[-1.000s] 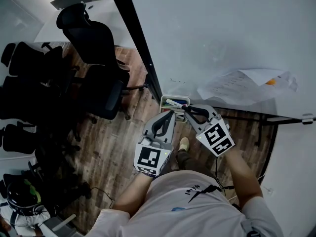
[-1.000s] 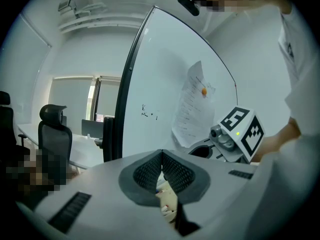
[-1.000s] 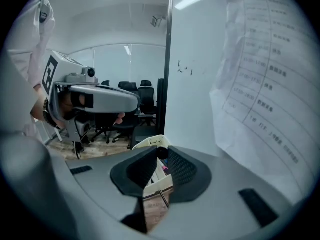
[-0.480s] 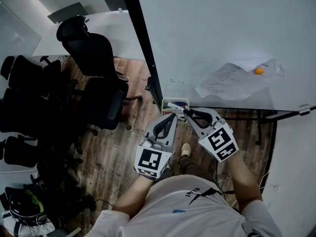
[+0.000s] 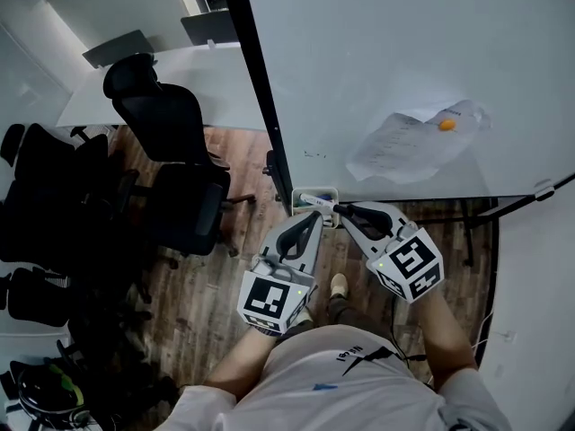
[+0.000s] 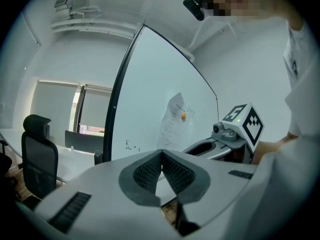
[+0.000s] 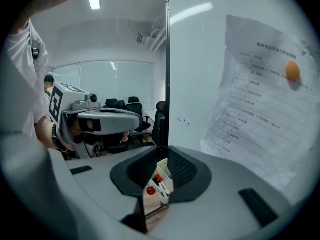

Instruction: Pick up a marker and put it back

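A small marker tray (image 5: 300, 206) hangs at the foot of the whiteboard (image 5: 377, 52). A white marker (image 5: 316, 201) lies across its top. My right gripper (image 5: 340, 209) has its tips at the tray's right edge, beside that marker, and its jaws are shut with nothing seen between them. Looking along the right gripper's jaws, the tray (image 7: 164, 170) shows below the tips, holding white markers with red caps (image 7: 157, 178). My left gripper (image 5: 314, 215) points at the tray's lower edge, shut and empty. In the left gripper view its jaws (image 6: 161, 155) meet, and the right gripper (image 6: 227, 139) is beside them.
A printed sheet (image 5: 404, 142) is pinned to the board by an orange magnet (image 5: 446, 124). The board's black frame post (image 5: 260, 88) runs down to the tray. Black office chairs (image 5: 171, 142) and a white desk (image 5: 153, 74) stand at left on the wood floor (image 5: 207, 277).
The head view has tilted up, so more whiteboard shows and the tray and both grippers sit lower in the frame. Relative to the tray, the grippers have barely moved.
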Demonstrator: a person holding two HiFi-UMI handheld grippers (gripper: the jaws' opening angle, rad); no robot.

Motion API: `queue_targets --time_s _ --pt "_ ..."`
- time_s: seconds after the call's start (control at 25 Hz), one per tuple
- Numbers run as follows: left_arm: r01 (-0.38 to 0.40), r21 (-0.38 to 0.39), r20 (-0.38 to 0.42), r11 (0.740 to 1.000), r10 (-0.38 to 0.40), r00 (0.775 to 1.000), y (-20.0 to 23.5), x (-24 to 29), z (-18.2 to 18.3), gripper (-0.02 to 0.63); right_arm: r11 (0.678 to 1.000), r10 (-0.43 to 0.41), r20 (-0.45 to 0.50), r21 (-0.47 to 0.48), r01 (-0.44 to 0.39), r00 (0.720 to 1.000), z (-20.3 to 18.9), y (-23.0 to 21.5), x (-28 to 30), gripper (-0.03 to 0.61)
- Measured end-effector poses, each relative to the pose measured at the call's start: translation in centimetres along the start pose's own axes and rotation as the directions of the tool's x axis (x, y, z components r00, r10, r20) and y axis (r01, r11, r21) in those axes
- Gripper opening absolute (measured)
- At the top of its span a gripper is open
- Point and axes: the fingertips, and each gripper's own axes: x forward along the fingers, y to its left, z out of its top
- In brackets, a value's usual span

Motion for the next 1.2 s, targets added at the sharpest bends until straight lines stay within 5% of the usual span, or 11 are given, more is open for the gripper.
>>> queue_targets --time_s 1.0,1.2 --pt "0.085 0.042 0.066 0.996 -0.087 0.994 -1.8 -2.5 4.1 0.011 0.998 -0.053 0.107 0.047 0.048 0.993 4.4 1.7 -2.9 0.072" --pt "0.101 -0.001 0.069 0.995 -0.101 0.993 -1.6 -2.4 4.3 0.011 0.998 -0.057 0.113 0.043 0.052 0.992 4.8 1.7 -2.9 0.073"
